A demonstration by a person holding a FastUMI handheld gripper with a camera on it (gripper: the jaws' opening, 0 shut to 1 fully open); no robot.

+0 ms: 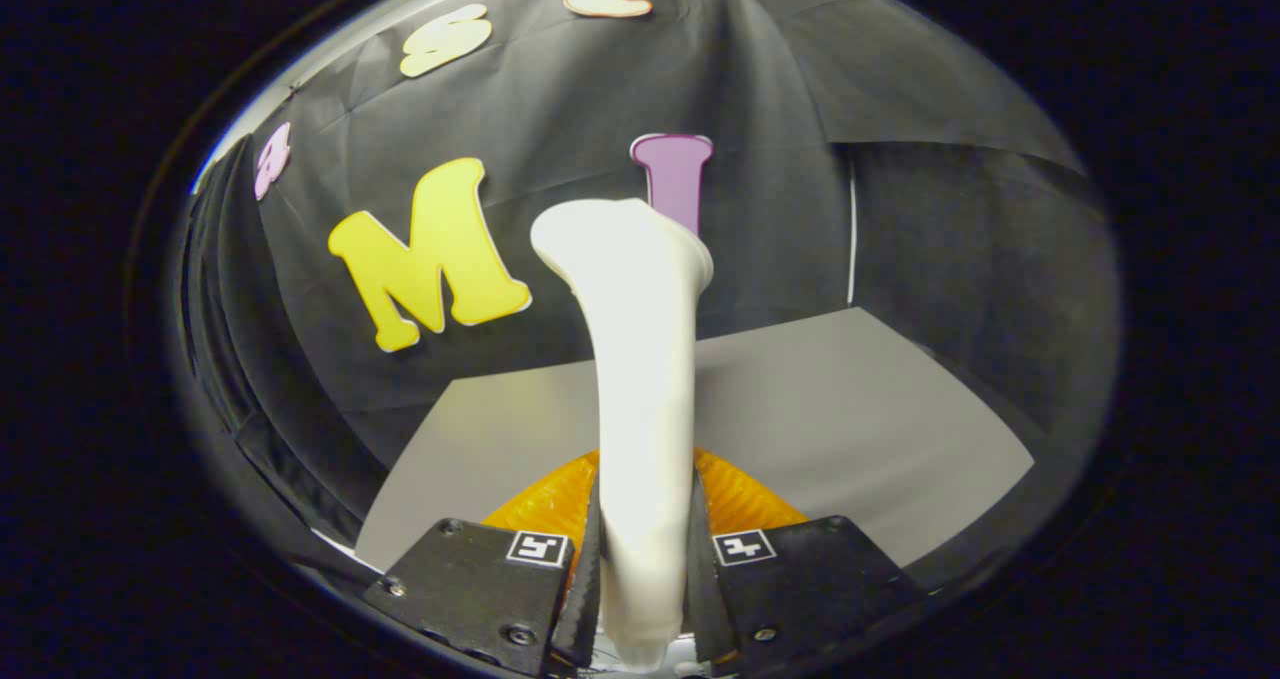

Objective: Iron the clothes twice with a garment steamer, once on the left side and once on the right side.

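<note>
A white garment steamer stands up between my fingers, its handle clamped low down and its wider head flaring at the top, well above the table. My gripper is shut on the steamer's handle, both fingers pressing its sides. Just behind the fingers, an orange ribbed garment lies on the grey table, mostly hidden by the steamer and my fingers.
The grey table stretches beyond the fingers toward the black cloth wall at the back. A second black cloth wall closes off the right side.
</note>
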